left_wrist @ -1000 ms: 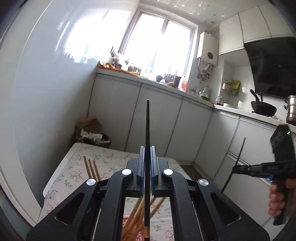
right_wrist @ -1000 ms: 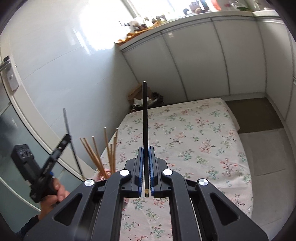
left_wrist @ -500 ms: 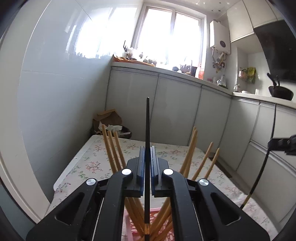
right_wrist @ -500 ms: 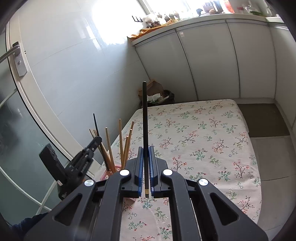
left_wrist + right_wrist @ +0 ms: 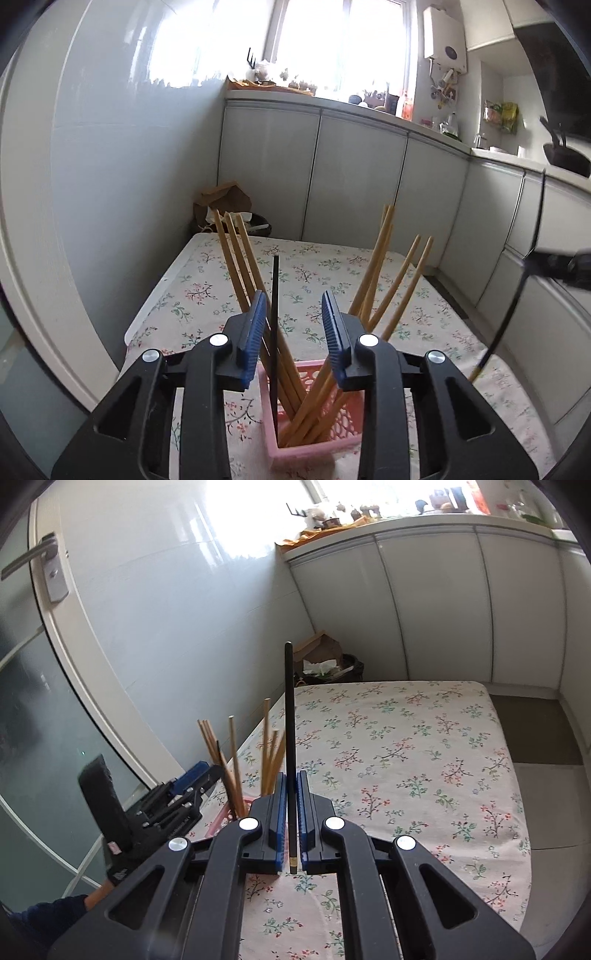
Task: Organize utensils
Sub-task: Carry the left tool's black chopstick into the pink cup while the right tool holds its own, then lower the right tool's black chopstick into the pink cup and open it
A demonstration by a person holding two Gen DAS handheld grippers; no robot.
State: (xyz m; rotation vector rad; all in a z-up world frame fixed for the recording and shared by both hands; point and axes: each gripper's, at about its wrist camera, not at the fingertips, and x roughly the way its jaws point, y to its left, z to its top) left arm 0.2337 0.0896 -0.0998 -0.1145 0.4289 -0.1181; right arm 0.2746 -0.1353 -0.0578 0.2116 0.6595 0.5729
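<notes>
The left tool is opening, dropping a black chopstick into the pink basket. The right tool is clamped on another black chopstick. That one likely goes in next, needing a carry toward the counter's near-left corner.

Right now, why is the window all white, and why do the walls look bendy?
Left wrist view: the window is blown out by daylight, glare spills onto the tiled wall, and the right gripper at the edge is smeared with blur. Right wrist view: the fisheye lens bows the door frame and cabinets; the corners go dark.

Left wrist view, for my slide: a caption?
Hand-held gripper opening around a black chopstick standing in the pink basket.
</notes>
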